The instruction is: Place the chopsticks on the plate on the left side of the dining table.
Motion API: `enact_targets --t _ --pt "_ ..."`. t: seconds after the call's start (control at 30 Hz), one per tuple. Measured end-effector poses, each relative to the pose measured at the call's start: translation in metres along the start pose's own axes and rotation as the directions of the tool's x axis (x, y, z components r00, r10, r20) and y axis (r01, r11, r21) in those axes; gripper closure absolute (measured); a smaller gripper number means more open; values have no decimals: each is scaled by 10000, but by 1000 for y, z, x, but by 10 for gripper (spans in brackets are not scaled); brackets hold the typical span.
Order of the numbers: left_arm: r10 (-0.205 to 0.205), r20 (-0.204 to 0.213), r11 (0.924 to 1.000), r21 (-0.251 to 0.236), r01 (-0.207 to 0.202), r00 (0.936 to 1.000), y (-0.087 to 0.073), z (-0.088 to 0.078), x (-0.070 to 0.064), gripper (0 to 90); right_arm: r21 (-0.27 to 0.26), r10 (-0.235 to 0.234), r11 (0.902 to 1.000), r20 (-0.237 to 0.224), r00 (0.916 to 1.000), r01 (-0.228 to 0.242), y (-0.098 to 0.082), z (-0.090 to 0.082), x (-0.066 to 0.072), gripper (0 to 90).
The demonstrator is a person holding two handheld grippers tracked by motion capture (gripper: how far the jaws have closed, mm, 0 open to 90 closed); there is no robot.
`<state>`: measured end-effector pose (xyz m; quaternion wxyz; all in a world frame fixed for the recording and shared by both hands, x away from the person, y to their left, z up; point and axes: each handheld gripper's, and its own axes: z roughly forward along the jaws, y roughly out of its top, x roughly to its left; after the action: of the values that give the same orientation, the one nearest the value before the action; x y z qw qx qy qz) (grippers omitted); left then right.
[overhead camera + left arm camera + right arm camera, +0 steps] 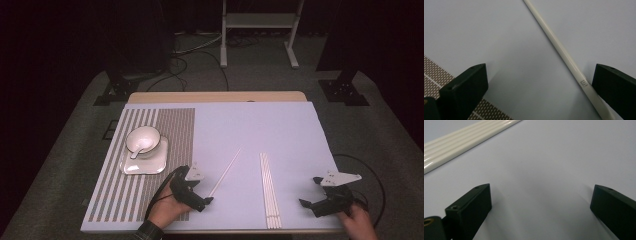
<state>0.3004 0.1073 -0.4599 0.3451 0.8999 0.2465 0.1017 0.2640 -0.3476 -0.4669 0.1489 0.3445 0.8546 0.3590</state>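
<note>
Left gripper view puts the single chopstick [564, 53] just inside my right-hand jaw, its long axis running diagonally away from me across the pale table [499, 37]. My left gripper [200, 192] is spread wide, holding nothing, near the table's front edge beside the striped placemat [150, 150]. The stick is smooth, glossy, cream, round in section, with a small mark near its thick end. My right gripper [312, 192], also spread and empty, sits toward the front right corner, past the bundle of chopsticks [269, 187]. My left one is nearer.
</note>
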Motion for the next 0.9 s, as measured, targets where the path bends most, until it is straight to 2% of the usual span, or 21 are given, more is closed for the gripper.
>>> enact_targets --t 0.23,0.73,0.9 --pt "-80 -255 10000 40 81 9996 -2 -2 8 0 -1 3 10000 0 10000 -3 0 0 0 22" --pt "-257 -510 9997 17 258 9984 -3 -4 16 0 2 1 10000 0 10000 -1 0 0 0 22" --pt "-454 -614 9990 -66 451 9971 -5 -7 22 0 1 2 10000 1 10000 -2 0 0 0 22"
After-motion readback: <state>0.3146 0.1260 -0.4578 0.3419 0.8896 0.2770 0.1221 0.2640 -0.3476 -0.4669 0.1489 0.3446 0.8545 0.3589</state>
